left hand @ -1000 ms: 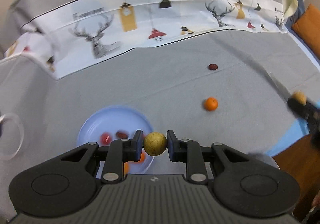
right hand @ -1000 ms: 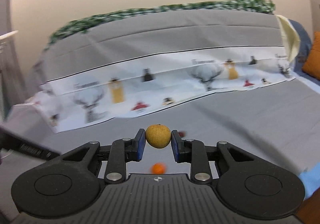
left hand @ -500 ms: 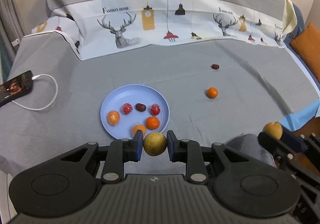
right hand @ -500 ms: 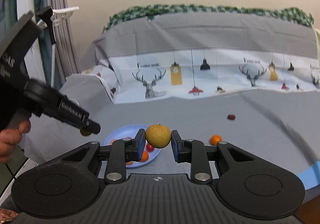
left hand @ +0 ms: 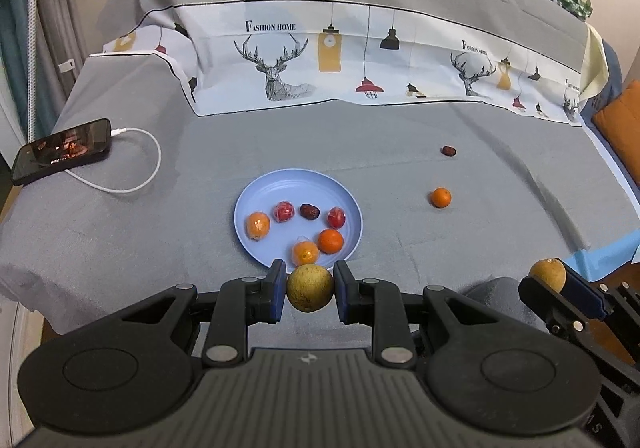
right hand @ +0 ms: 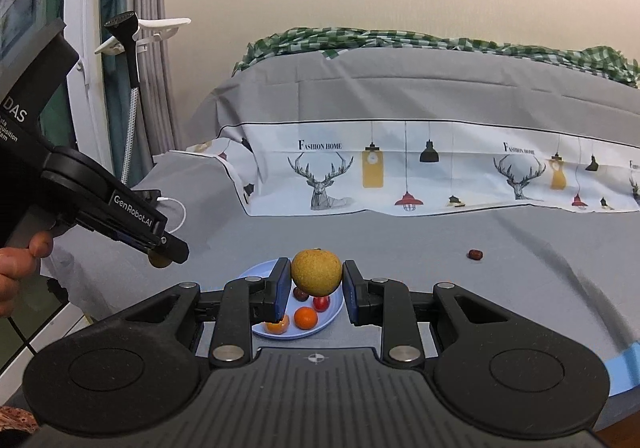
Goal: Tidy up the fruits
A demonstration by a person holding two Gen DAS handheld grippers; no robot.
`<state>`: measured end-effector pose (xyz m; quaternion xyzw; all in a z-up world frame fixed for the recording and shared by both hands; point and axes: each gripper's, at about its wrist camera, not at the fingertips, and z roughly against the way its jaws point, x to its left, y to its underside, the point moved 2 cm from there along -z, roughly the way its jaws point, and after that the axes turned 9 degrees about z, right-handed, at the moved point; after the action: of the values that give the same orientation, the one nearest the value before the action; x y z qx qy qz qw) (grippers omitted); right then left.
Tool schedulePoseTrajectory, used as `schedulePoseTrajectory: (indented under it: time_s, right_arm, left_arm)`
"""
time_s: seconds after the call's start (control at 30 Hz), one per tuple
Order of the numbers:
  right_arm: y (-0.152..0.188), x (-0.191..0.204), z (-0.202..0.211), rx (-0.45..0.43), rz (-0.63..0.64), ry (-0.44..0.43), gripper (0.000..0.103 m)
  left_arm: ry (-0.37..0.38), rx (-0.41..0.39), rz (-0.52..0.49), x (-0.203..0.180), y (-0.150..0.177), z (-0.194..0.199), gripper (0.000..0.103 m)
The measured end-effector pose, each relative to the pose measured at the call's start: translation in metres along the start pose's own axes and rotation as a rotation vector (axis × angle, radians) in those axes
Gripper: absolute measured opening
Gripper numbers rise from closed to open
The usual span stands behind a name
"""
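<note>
My left gripper [left hand: 310, 290] is shut on a yellow-green round fruit [left hand: 310, 288], held above the near edge of the blue plate [left hand: 256, 192]. The plate holds several small orange and red fruits and a dark date. My right gripper [right hand: 316, 280] is shut on a yellow-brown round fruit [right hand: 316, 272] and hangs above the bed in front of the plate [right hand: 256, 272]. It also shows in the left wrist view [left hand: 560, 284] at lower right. A loose orange [left hand: 441, 197] and a dark date [left hand: 449, 150] lie on the grey sheet right of the plate.
A phone [left hand: 62, 154] with a white cable [left hand: 140, 168] lies at the left of the bed. A deer-print sheet [left hand: 360, 64] rises behind. An orange cushion [left hand: 620, 128] sits at far right. The bed's front edge is just below the grippers.
Both grippers have pulled back and risen, each still holding its fruit. The plate and loose fruits now lie farther ahead, and the phone has come into the left wrist view.
</note>
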<state>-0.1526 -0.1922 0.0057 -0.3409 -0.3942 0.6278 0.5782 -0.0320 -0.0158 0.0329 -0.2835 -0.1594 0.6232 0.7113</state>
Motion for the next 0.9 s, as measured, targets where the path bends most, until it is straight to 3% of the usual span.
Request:
schedulePoseTrajectory:
  time_s: [0.9]
  right_arm:
    - [0.006,0.004,-0.028,0.054,0.003,-0.048,0.029]
  left_arm:
    - [-0.022,0.021,0.038,0.024,-0.010,-0.018,0.028]
